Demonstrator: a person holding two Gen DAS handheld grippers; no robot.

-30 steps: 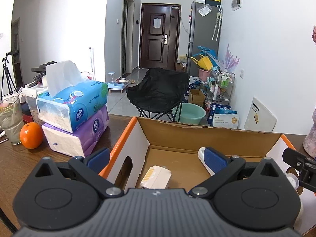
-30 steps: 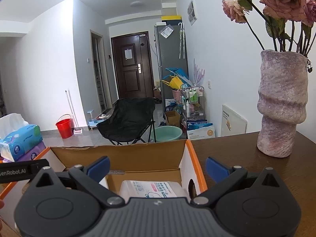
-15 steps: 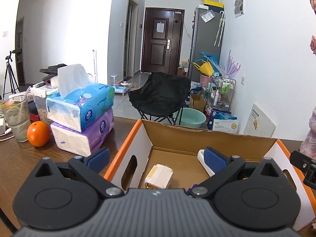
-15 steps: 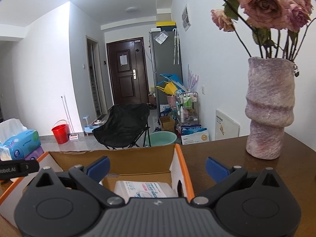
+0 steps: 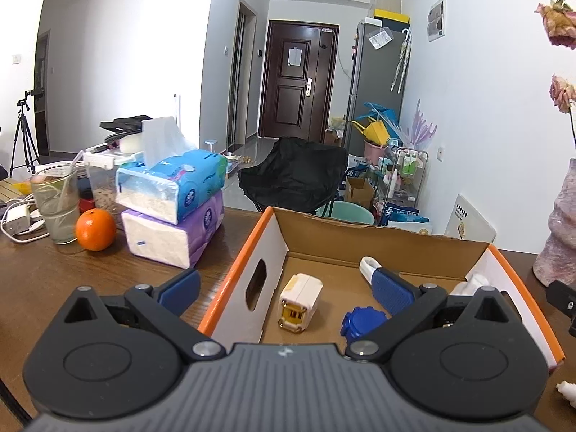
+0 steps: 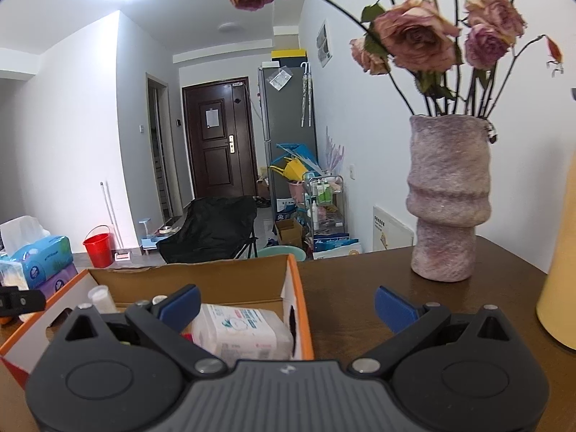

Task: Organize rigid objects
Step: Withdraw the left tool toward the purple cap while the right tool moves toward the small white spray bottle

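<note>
Both claws spread wide, empty. Left gripper [image 5: 284, 284] hangs above cardboard box [image 5: 273, 230] — white charger [image 5: 298, 302], blue cap [image 5: 361, 324] already inside. Right gripper [image 6: 286, 304] straddles box's right wall. Next pick: small white item [image 5: 567, 390] on table — approach low, centre it between the pads.

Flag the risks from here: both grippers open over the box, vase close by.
1. The right gripper straddles the cardboard box wall; descending could snag it.
2. A rightward swing might tip the tall vase.
3. The left gripper straddles the other wall, so it could shove the box.
</note>
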